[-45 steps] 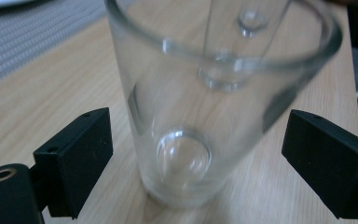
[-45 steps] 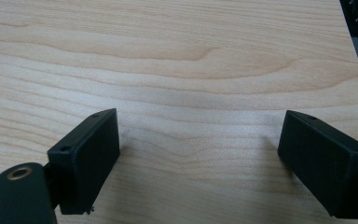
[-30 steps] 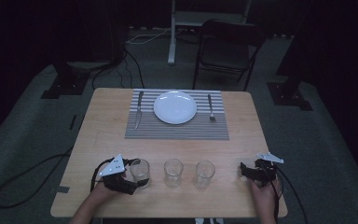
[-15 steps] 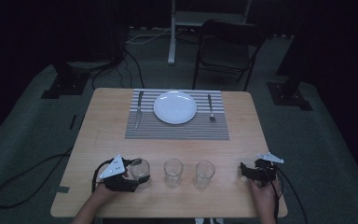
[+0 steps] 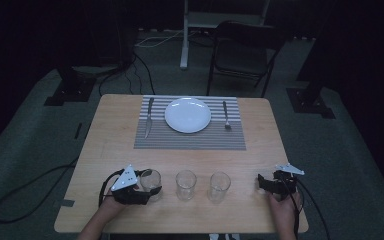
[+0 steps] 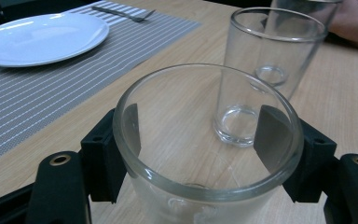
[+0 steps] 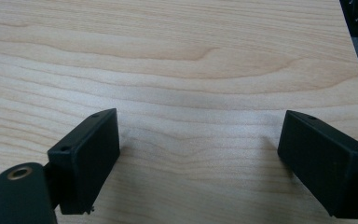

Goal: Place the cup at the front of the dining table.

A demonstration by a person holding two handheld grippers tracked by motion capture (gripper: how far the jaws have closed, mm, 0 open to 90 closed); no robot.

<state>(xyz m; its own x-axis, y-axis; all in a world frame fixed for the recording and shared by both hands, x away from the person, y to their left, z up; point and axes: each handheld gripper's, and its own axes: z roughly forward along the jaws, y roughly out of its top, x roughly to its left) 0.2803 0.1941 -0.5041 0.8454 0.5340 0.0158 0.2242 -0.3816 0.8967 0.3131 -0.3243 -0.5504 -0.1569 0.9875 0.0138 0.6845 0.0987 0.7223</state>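
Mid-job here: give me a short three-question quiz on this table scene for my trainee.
1. True or false: the left gripper is shut on the leftmost glass.
2. How many glasses stand in the row near the table's front edge?
3. Which is the right gripper? A. open over bare wood B. shut on a fork C. holding the plate

Key: 1 true; 2 three, counting the middle glass and right glass; 3 A.
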